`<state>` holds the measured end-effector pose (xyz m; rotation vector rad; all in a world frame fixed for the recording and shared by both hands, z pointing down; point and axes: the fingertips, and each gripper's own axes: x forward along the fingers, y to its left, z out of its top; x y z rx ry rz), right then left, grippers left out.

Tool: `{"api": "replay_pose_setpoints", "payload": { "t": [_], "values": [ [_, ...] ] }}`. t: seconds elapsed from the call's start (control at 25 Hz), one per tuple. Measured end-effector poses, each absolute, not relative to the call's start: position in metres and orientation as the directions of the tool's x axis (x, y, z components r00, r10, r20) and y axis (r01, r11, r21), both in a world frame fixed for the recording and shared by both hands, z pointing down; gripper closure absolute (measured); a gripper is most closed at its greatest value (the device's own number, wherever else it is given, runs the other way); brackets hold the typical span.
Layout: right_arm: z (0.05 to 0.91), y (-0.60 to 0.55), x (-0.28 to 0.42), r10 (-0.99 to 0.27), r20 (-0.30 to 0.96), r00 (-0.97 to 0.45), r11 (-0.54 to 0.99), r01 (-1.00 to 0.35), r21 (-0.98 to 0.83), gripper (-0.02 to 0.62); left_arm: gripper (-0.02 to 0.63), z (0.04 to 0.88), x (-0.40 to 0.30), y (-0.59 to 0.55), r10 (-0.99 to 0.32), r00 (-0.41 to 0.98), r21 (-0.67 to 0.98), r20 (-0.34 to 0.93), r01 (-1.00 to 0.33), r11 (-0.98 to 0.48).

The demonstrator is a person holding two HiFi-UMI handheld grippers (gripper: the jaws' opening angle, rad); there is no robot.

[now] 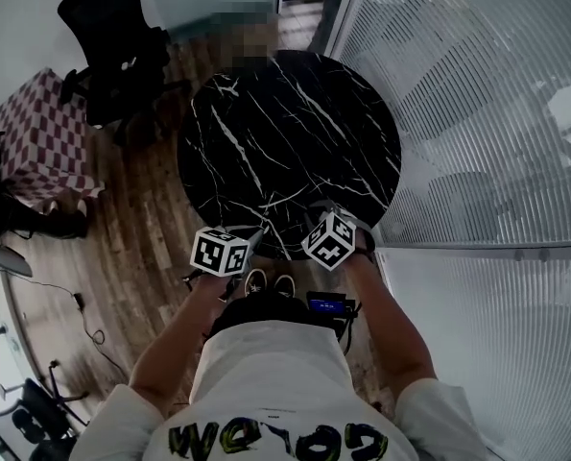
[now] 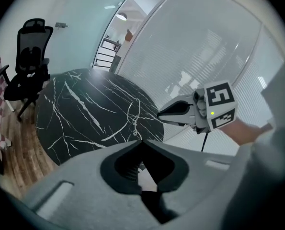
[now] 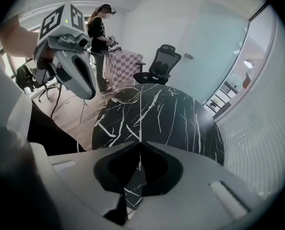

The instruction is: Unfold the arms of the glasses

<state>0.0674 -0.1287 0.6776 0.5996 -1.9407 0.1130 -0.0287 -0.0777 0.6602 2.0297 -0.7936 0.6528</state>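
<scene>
- Looks like an office: black mesh swivel chair (image 1: 112,41) at upper left.
- Frosted, striped glass partition walls (image 1: 477,113) fill the right side.
- Round black marble counter (image 1: 295,133) on wood-plank floor (image 1: 141,248), pretty meeting-room-ish.

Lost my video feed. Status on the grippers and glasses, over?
Left gripper shut, empty. Right gripper shut, empty. Both at near edge of black marble table. Glasses not made out among its white veins; no obstruction seen.
</scene>
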Motion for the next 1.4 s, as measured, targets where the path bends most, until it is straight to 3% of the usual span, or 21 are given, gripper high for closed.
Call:
{"api": "replay_pose_setpoints", "payload": {
  "t": [0.56, 1.4],
  "values": [
    [0.789, -0.139, 0.080, -0.258, 0.926, -0.277, 0.882, -0.458, 0.109, 0.588, 0.598, 0.768, -0.016, -0.092, -0.192, 0.601, 0.484, 0.776, -0.762, -0.429],
    [0.829, -0.154, 0.082, -0.258, 0.938, -0.233, 0.885, -0.446, 0.132, 0.584, 0.588, 0.810, -0.012, -0.103, -0.182, 0.548, 0.426, 0.817, -0.785, -0.449]
  ]
}}
